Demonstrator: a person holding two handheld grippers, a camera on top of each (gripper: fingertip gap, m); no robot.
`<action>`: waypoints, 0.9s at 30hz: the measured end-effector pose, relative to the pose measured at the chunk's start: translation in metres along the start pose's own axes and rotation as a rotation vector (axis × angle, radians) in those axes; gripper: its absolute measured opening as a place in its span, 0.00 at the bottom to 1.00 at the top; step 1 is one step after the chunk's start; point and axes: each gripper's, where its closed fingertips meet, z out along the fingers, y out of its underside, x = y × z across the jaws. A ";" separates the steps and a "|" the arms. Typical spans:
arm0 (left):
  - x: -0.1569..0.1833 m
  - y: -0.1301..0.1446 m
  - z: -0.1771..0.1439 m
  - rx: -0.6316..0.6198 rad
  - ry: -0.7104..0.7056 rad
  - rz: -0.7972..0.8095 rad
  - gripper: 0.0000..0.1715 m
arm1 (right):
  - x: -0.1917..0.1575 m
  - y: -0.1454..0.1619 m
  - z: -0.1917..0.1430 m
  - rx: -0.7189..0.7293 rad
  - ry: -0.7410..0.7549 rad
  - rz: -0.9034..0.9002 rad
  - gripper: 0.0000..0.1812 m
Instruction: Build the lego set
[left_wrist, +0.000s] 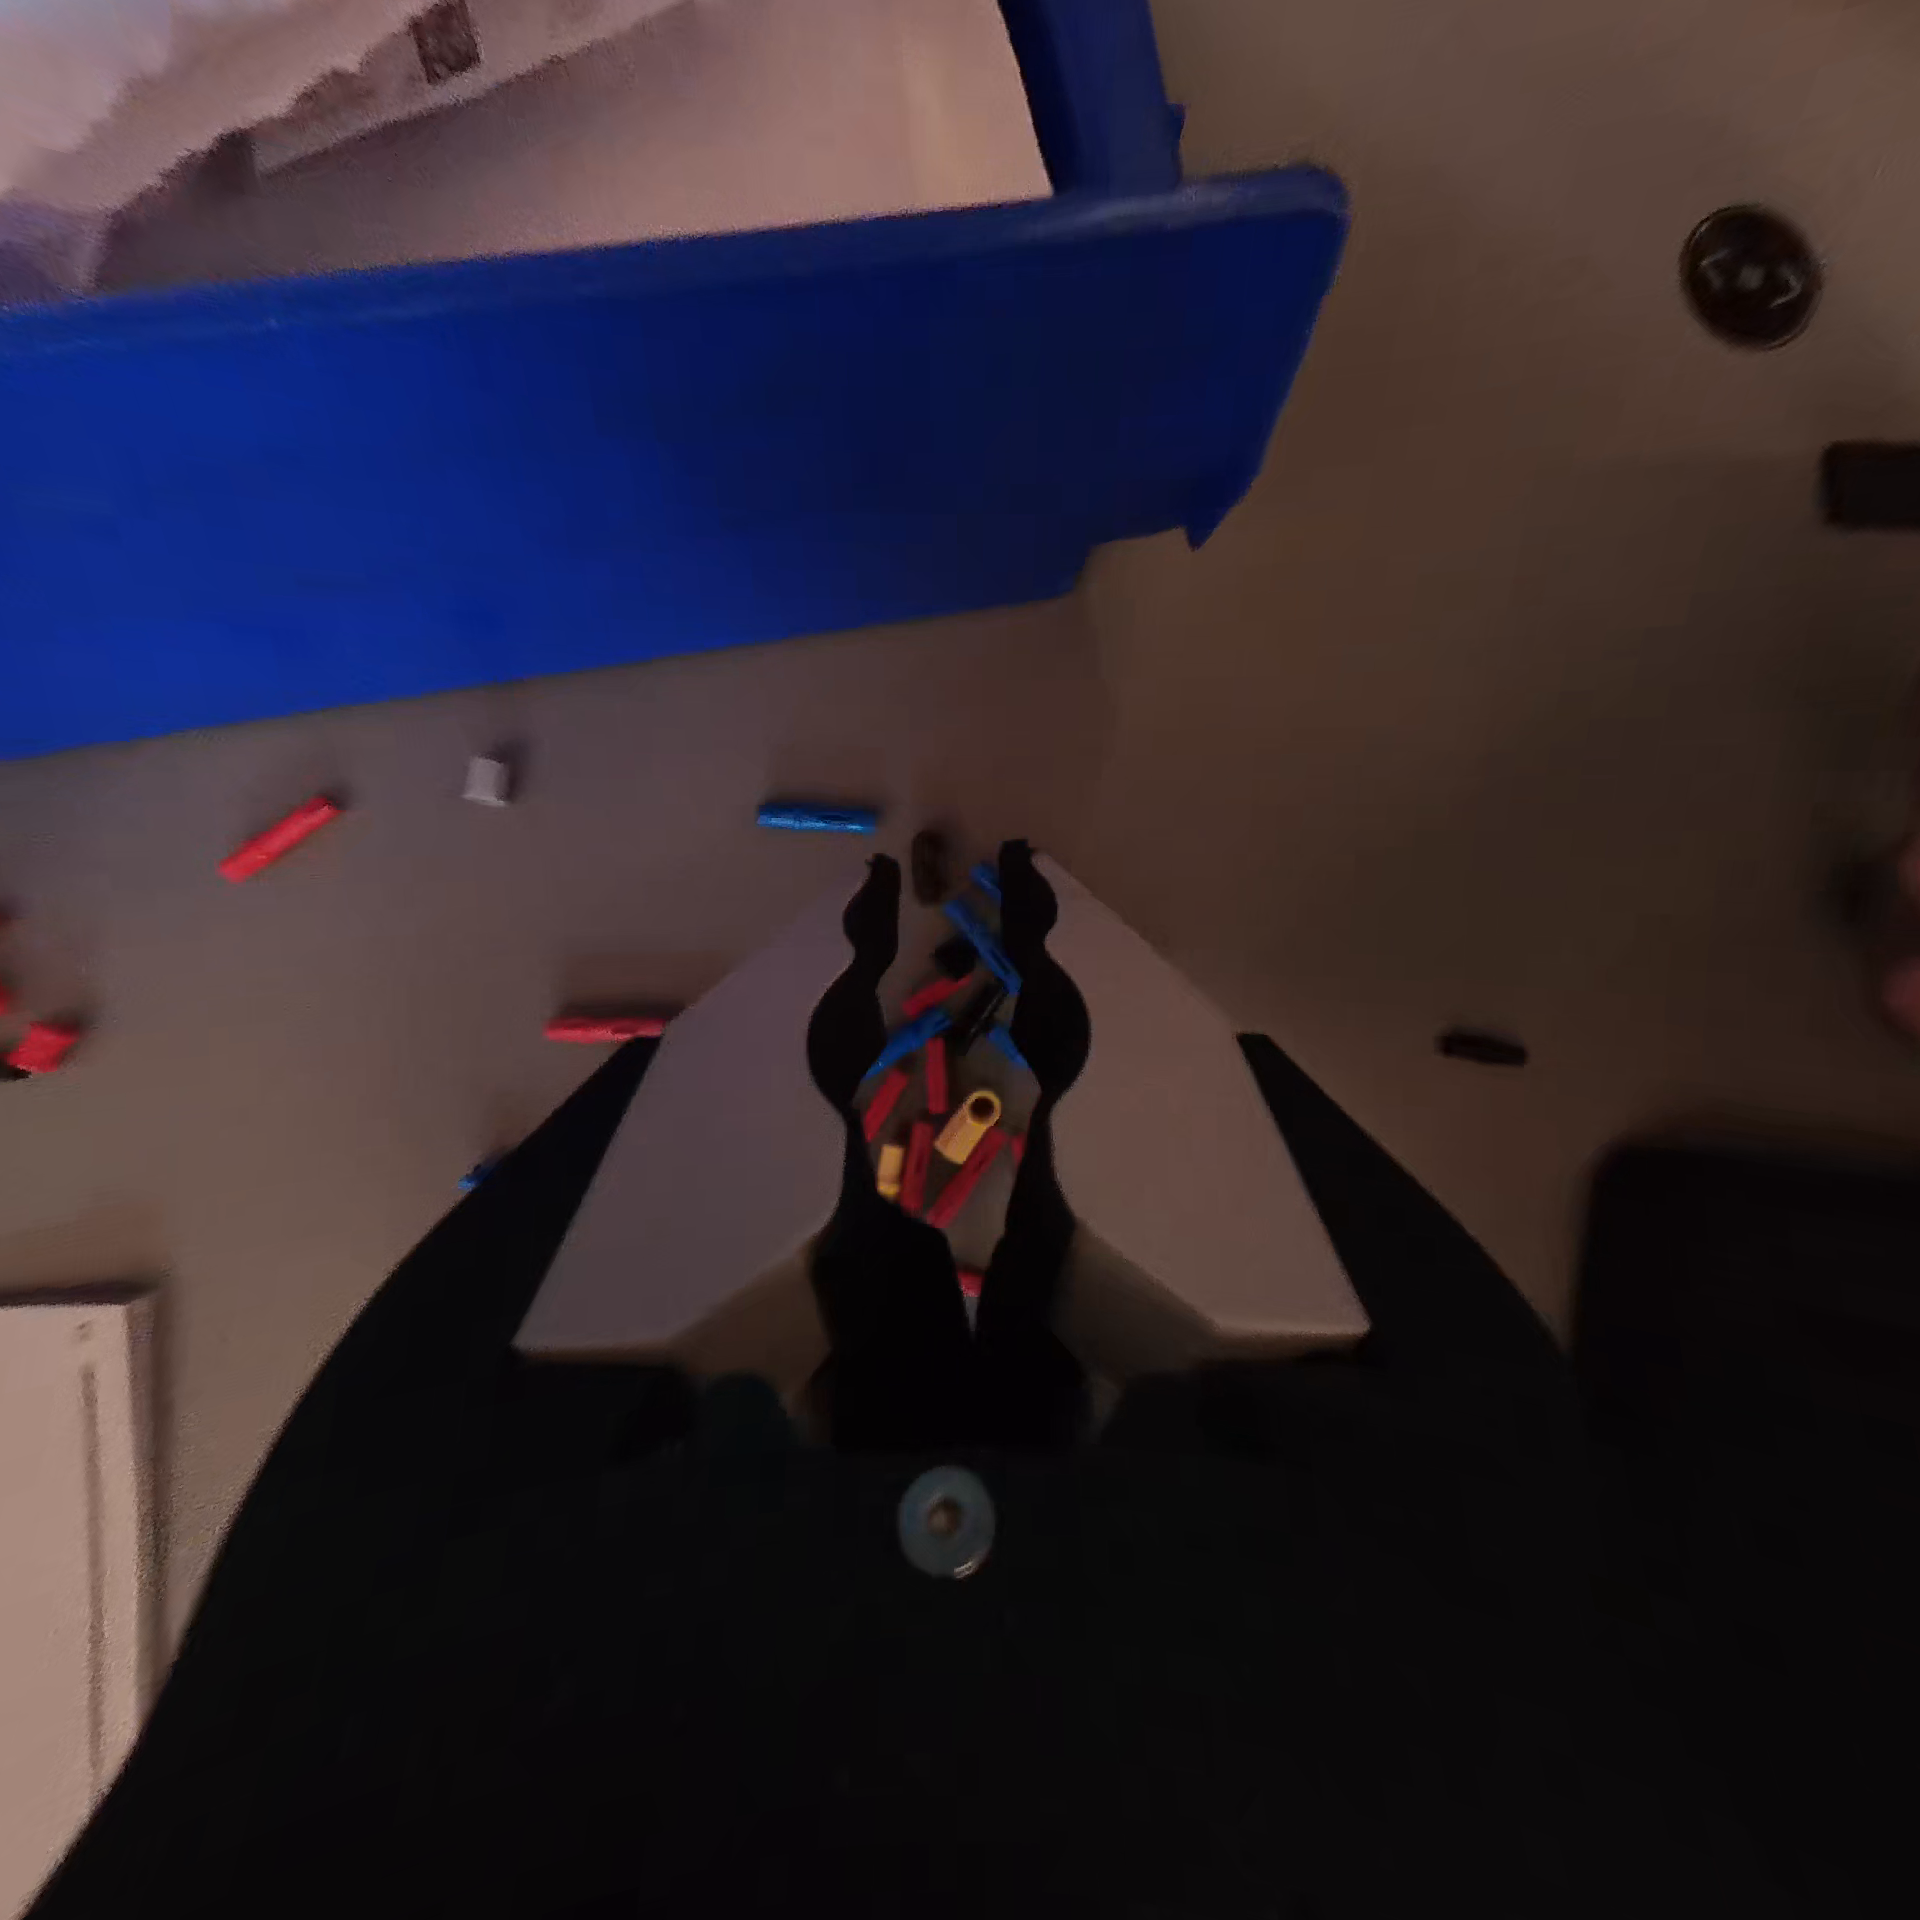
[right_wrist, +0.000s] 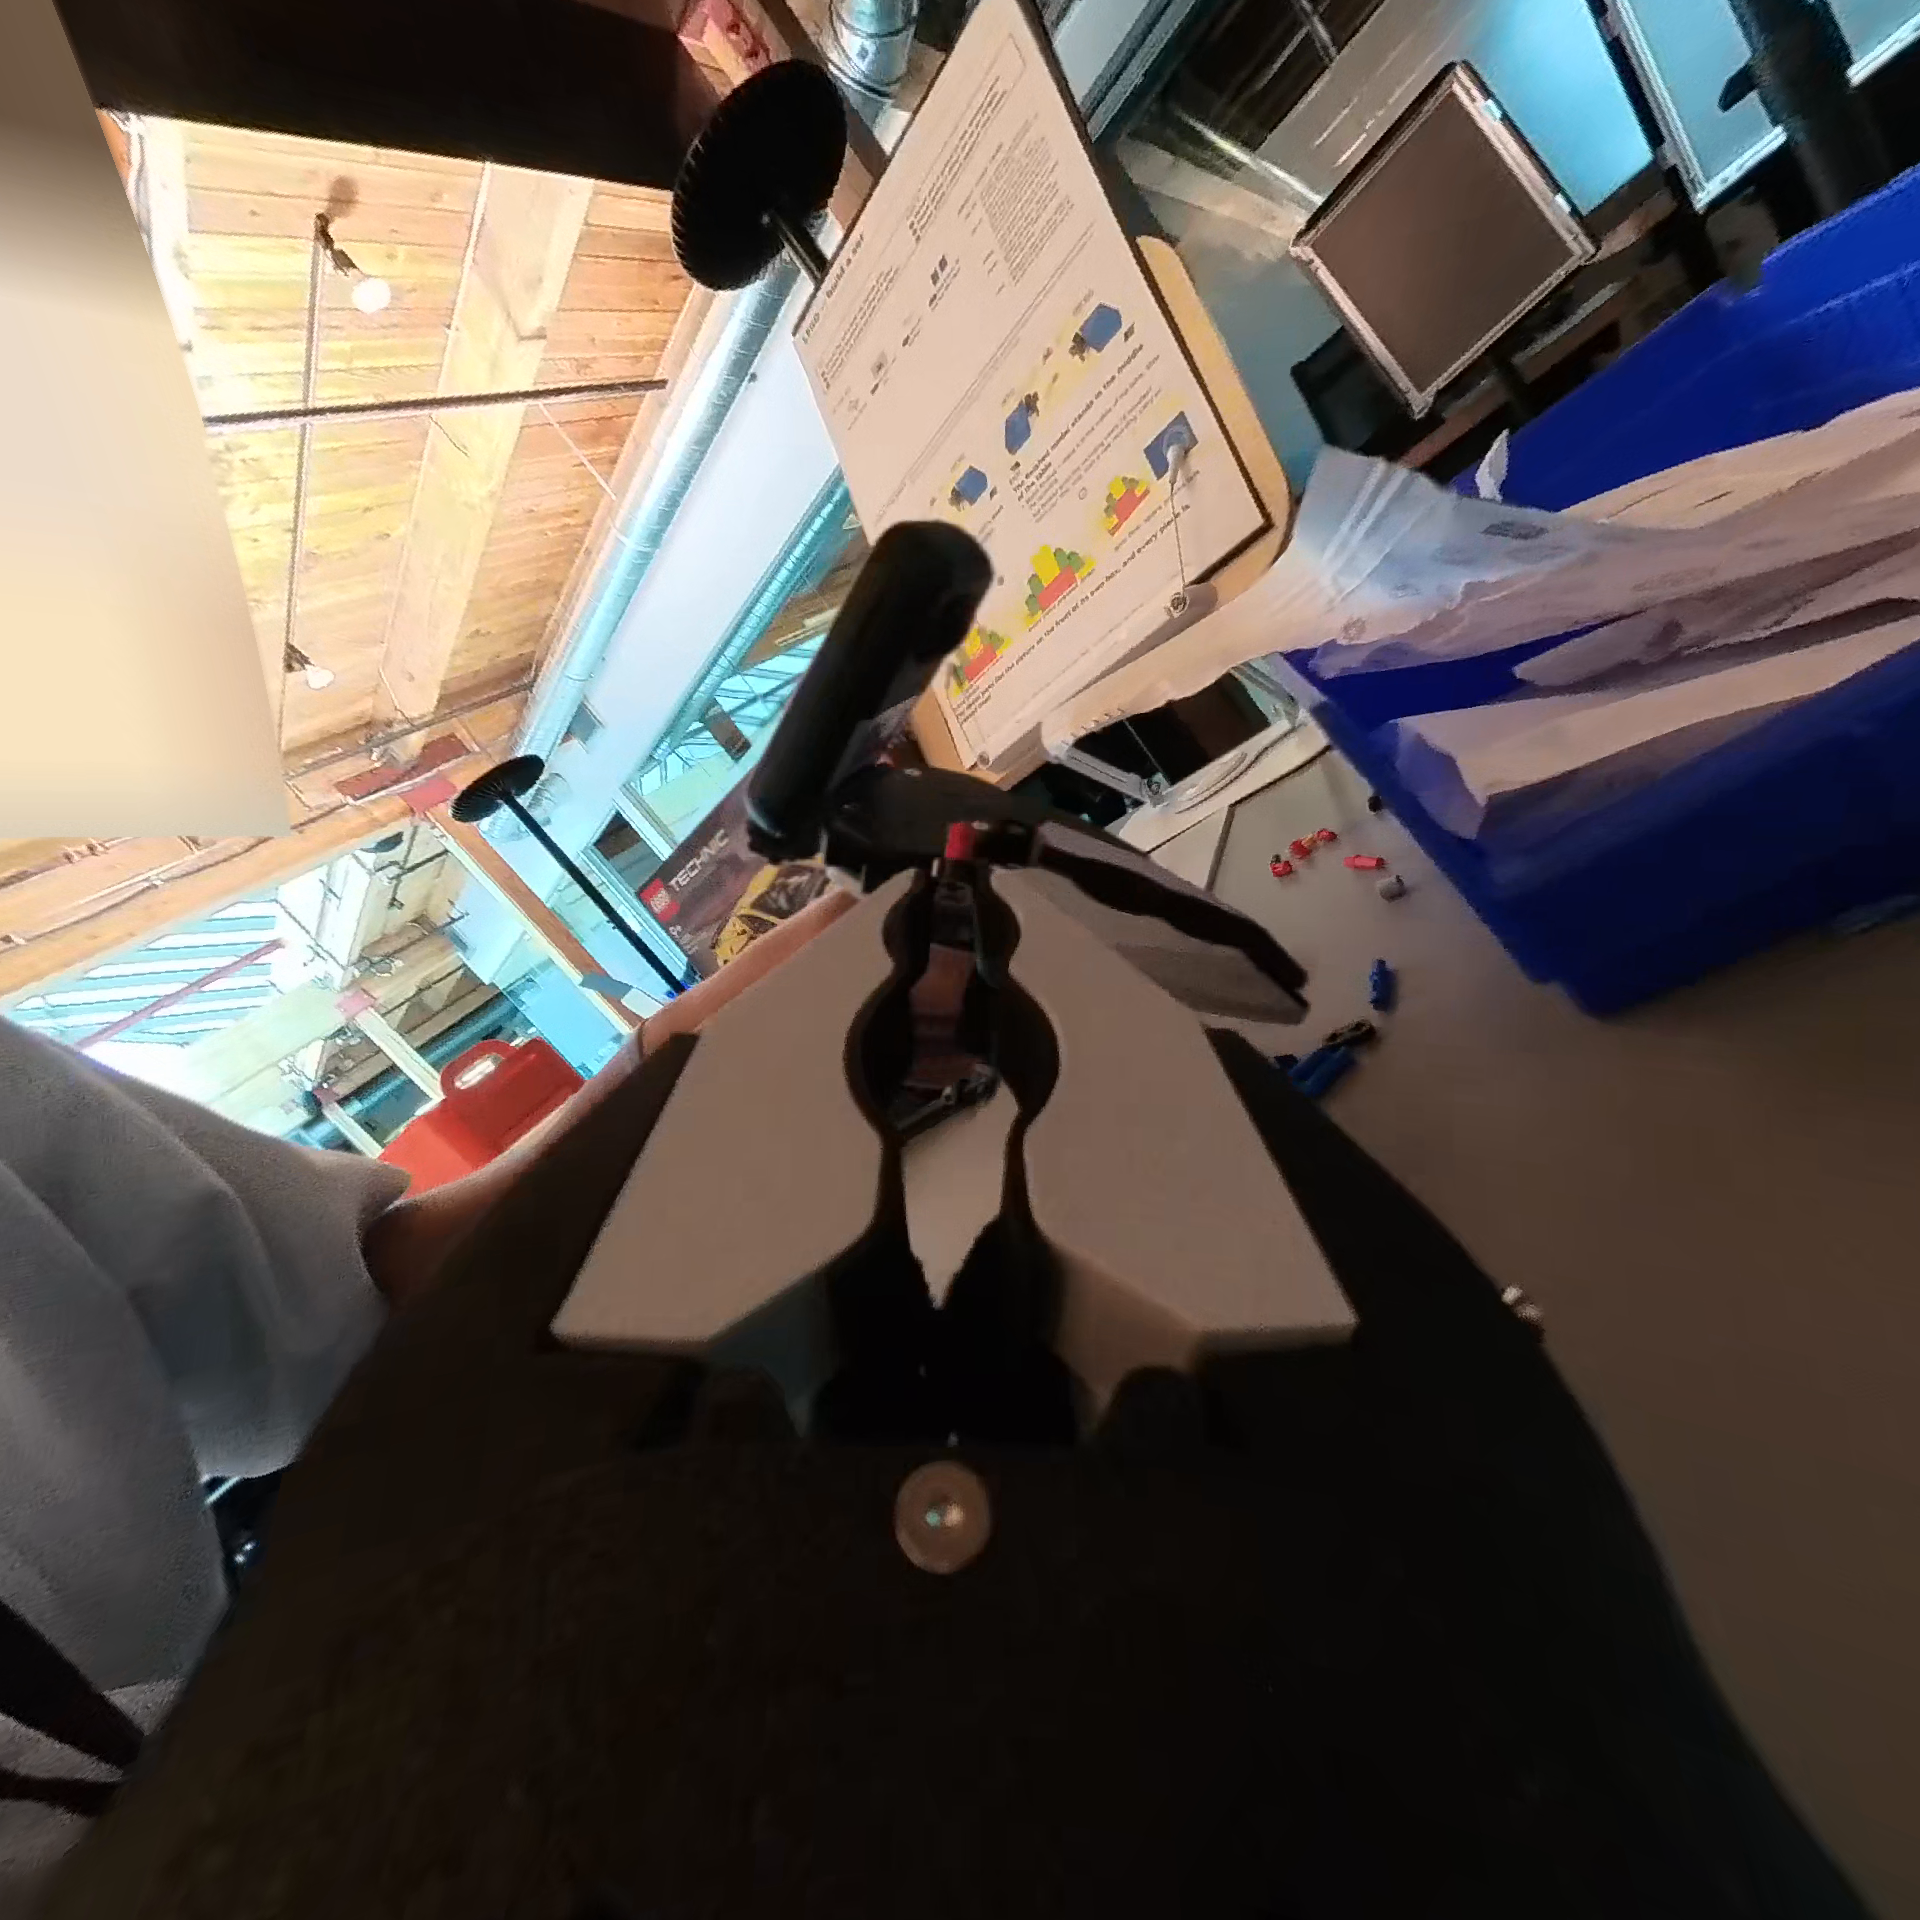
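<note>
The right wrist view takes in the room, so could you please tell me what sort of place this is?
Probably a workshop or lab in a converted industrial building: exposed timber ceiling, instruction board on a stand, and a blue bin beside scattered lego pieces.

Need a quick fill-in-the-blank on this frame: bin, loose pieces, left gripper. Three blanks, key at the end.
1. The large bin beyond the loose pieces is coloured ____.
2. The left gripper hovers over a pile of small pieces; the short tube in it is coloured ____.
3. The left gripper's jaws stand slightly ____, gripping nothing.

Missing words: blue; yellow; open
</note>
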 end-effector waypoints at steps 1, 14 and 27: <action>0.000 0.001 0.004 -0.014 -0.008 -0.001 0.10 | 0.001 0.000 0.000 0.000 -0.006 0.012 0.03; -0.008 0.008 0.010 -0.097 -0.034 -0.001 0.07 | 0.002 -0.005 -0.003 0.027 -0.063 0.111 0.03; -0.008 0.012 0.015 -0.151 -0.028 0.086 0.02 | 0.002 -0.005 -0.003 0.023 -0.072 0.124 0.03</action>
